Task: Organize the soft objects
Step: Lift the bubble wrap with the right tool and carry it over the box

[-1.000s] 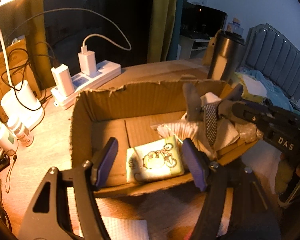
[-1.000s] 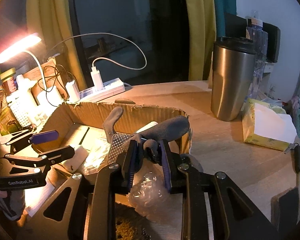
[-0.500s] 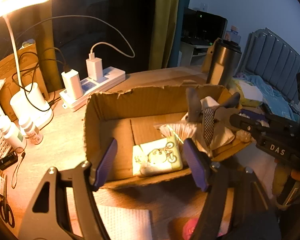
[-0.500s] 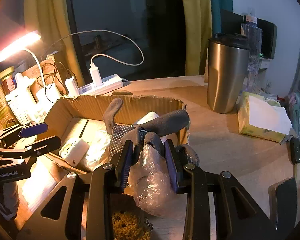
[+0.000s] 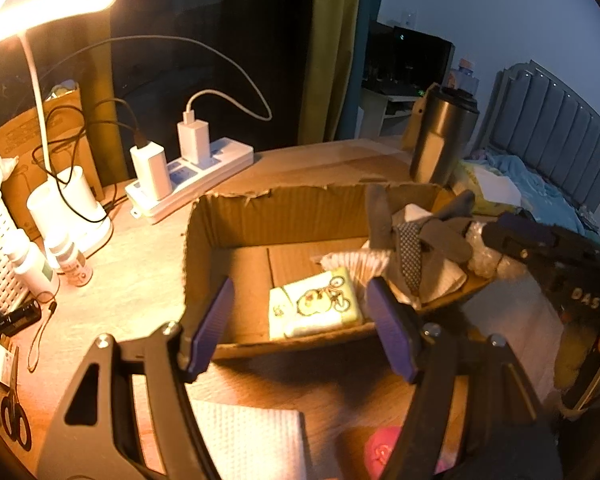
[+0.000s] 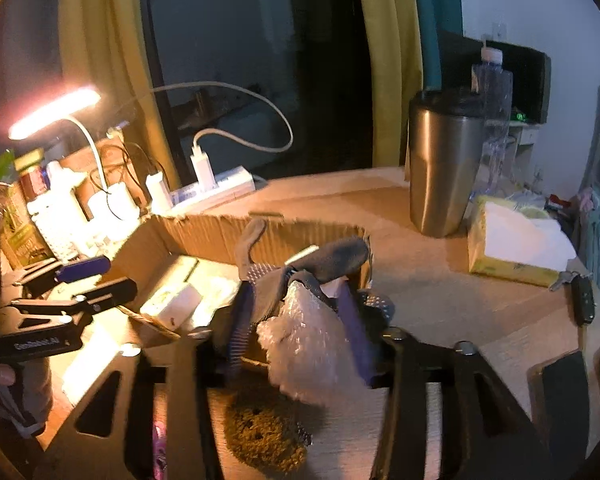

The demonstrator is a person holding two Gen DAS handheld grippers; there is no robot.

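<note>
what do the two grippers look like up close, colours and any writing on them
Both are black, angular frames with triangular cut-outs and silver bolts. The left gripper has purple finger pads; its side reads roughly "GenRobot.AI". The right gripper has matching purple pads and shows "DAS" in white.

Right claw (image 6: 300,320) clamps bubble wrap (image 6: 306,344) (crumpled).

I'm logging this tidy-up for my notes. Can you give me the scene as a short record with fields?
container: cardboard box on a wooden desk
in box: tissue pack, grey gloves draped over the right end
left gripper: open, empty, at the box's near wall
right gripper: holding crumpled plastic wrap at the box's right end
nearby: steel tumbler, tissue box, power strip, lamp
</note>
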